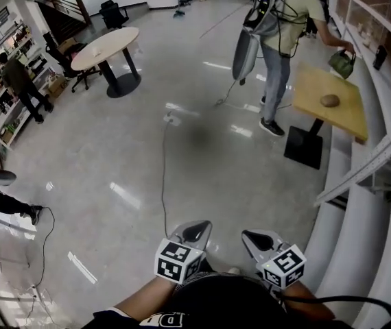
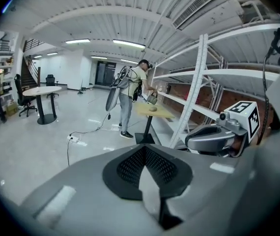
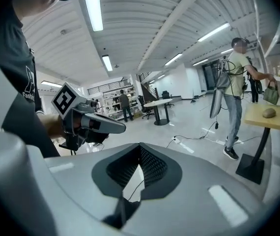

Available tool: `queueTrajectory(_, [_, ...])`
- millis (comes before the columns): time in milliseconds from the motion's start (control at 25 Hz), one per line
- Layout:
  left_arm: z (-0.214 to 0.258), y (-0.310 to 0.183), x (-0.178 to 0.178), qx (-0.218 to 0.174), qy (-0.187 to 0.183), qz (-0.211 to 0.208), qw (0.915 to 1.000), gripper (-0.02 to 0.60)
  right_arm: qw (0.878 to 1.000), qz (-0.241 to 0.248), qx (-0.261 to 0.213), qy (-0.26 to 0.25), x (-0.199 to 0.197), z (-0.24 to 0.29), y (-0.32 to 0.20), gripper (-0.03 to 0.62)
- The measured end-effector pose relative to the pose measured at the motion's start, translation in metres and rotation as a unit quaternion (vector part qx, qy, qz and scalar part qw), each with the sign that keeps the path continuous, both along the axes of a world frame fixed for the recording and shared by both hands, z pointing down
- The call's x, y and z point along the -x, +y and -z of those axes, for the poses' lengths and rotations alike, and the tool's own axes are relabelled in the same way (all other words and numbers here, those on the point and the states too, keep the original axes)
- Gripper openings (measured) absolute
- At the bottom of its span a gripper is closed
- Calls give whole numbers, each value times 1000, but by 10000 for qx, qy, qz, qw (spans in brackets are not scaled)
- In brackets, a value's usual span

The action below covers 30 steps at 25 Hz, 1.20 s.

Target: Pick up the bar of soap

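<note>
The bar of soap point(image 1: 330, 101) is a small brownish oval lying on a square yellow pedestal table point(image 1: 315, 81) far ahead on the right. It also shows as the soap point(image 2: 153, 108) in the left gripper view and as the soap point(image 3: 269, 113) in the right gripper view. My left gripper point(image 1: 194, 233) and right gripper point(image 1: 257, 240) are held side by side close to my body, several metres short of that table. Both are shut with nothing between their jaws, as the left gripper point(image 2: 144, 149) and the right gripper point(image 3: 140, 146) show in their own views.
A person point(image 1: 281, 40) with a backpack stands at the yellow table, one hand on a green bag point(image 1: 342, 64). White shelving point(image 1: 381, 156) runs along the right. A cable point(image 1: 164, 177) lies on the floor ahead. A round table point(image 1: 106, 48) and chairs stand far left.
</note>
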State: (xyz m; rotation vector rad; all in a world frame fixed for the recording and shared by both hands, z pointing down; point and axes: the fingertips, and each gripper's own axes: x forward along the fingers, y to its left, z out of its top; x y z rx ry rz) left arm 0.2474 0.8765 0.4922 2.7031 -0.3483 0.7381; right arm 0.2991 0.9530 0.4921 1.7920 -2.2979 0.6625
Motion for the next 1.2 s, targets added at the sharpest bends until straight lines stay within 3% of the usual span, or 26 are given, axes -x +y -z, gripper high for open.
queueTrajectory(240, [-6, -107, 3, 176, 115, 334, 9992, 8, 9994, 270, 128, 165, -2, 4, -114, 6])
queueTrajectory(400, [0, -211, 12, 213, 202, 459, 9985, 8, 9985, 440, 270, 161, 10, 6, -215, 6])
queueTrajectory(760, [-4, -414, 76, 118, 305, 944, 9950, 8, 9945, 976, 245, 287, 65, 7, -429, 6])
queueTrajectory(1200, [3, -551, 142, 10, 368, 2098, 9771, 8, 9821, 1839, 99, 388, 108, 11, -576, 6])
